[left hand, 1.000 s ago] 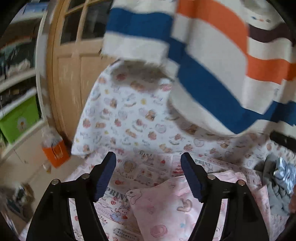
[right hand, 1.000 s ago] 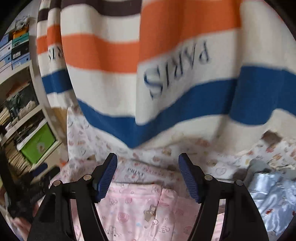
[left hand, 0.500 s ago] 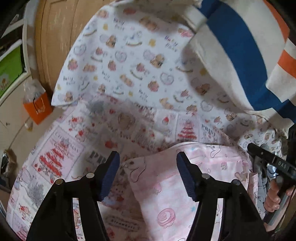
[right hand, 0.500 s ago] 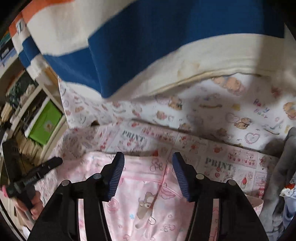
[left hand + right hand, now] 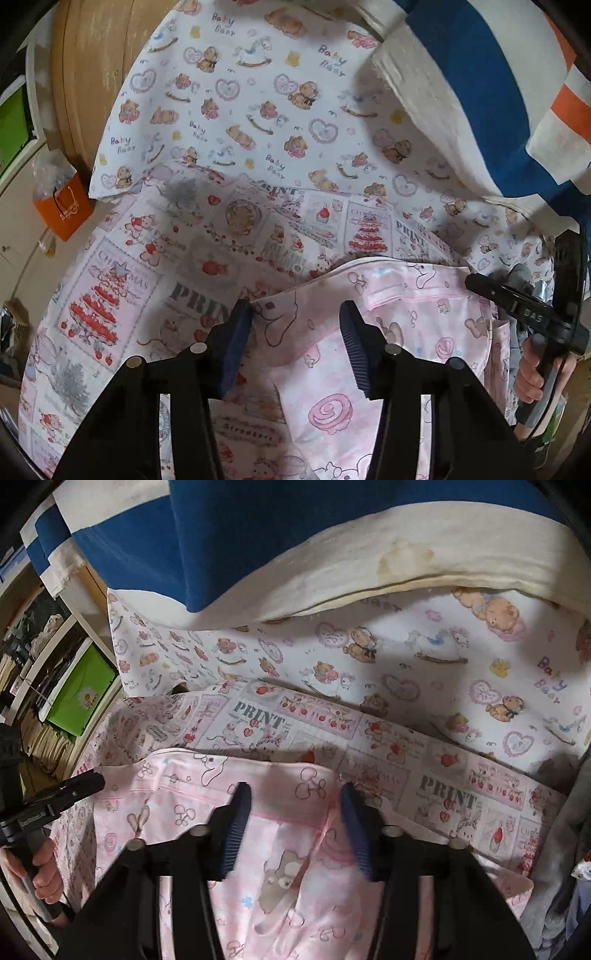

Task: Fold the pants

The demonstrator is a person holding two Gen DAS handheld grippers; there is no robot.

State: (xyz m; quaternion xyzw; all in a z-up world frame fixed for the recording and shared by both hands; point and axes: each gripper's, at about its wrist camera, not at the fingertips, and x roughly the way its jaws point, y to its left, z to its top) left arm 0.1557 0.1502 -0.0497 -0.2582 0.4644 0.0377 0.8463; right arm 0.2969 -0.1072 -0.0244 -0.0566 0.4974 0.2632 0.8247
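Note:
The pink cartoon-print pants lie flat on a printed sheet. My left gripper points down over their near-left top corner. Its jaws are closing with the cloth's edge between them, and the pads do not squeeze it. In the right wrist view my right gripper hangs just over the top hem of the pants near their right corner. Its jaws are closing too, with flat fabric between the pads. Each view shows the other gripper at the side, held by a hand.
A Christmas-print sheet covers the surface, with a teddy-bear sheet rising behind it. A blue, white and orange striped blanket hangs above. Grey clothes lie at the right. An orange bag and a green box sit left.
Both grippers have sunk and tilted down from facing the striped blanket to hanging close over the pink pants. Both pairs of jaws have narrowed.

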